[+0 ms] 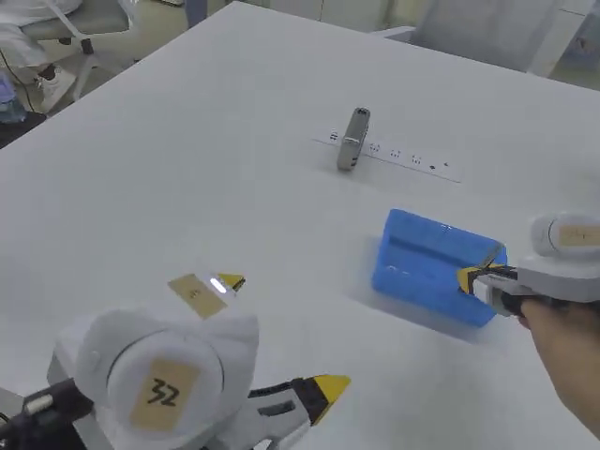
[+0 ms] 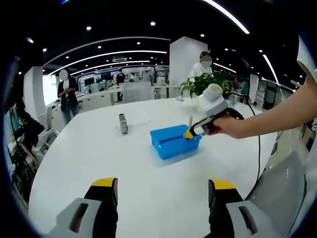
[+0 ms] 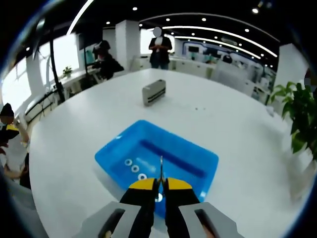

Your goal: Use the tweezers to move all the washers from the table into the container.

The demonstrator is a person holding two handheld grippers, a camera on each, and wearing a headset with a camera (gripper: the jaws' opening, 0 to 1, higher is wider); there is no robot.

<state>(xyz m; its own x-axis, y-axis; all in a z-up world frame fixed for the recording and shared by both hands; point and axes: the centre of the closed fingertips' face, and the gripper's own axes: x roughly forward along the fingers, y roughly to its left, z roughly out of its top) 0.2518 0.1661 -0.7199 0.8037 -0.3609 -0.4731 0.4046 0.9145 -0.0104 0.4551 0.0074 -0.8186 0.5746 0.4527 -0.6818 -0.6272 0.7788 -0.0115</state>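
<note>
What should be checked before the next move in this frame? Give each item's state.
1. Grip: right gripper shut on tweezers: ok.
2. Tweezers tip above blue container: ok.
3. Three washers lie inside the container: ok.
4. Washer held at the tweezers tip: cannot tell.
5. Open left gripper apart from the container: ok.
6. More washers on the table, small marks by grey object: cannot tell.

Open-plan hall, large white table [image 1: 187,141]; ceiling light strips [image 2: 225,16]; white column [image 2: 187,59], potted plant [image 2: 200,84] beside it; bright windows [image 3: 63,53]; office chair [image 1: 82,26] off table edge
</note>
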